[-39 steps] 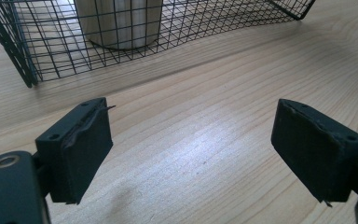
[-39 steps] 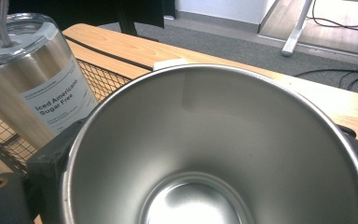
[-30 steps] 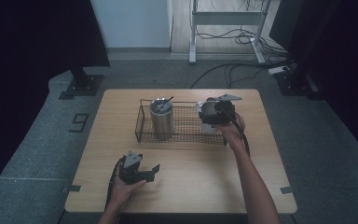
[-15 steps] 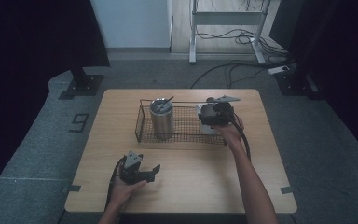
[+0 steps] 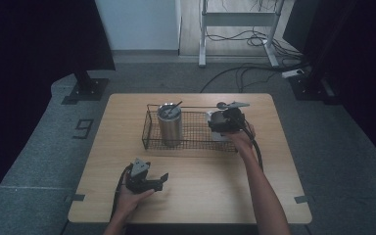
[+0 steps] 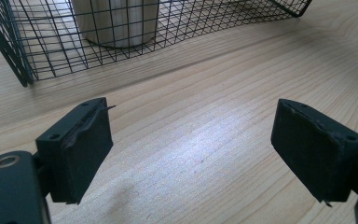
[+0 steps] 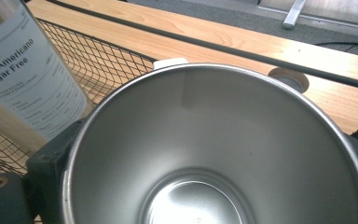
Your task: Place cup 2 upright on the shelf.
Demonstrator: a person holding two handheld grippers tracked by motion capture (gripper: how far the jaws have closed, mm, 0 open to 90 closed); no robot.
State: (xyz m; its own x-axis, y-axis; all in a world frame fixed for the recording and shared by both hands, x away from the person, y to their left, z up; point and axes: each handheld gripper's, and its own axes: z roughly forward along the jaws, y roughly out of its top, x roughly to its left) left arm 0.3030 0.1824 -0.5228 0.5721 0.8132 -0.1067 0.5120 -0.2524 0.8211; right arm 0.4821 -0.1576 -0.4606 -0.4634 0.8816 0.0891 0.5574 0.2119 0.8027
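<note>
Steel cup (image 7: 219,149): bare metal, empty, open mouth facing the right claw's camera; it sits between the right claw's jaws, whose black pads press its rim on both sides.
Right claw (image 5: 223,121): clenched on the steel cup, held over the right end of the wire basket (image 5: 196,142), the person's right hand (image 5: 242,141) just on the near side of the basket.
Wire basket: black mesh, lying on the middle of the wooden surface (image 5: 215,191), long side across.
Tall tumbler (image 5: 169,123): brushed metal, upright inside the left part of the basket, a straw or stick leaning out of its top; in the right gripper view it stands just beside the steel cup and carries a label reading "Americano Sugar Free".
Left claw (image 6: 191,154): released, jaws wide apart with bare wood between them, low over the surface on the near side of the basket, well apart from it; nothing held.
Left hand (image 5: 132,198): wrapped around the left claw's body near the surface's front edge.
Floor: grey carpet around the surface, cables trailing beyond the far side.
</note>
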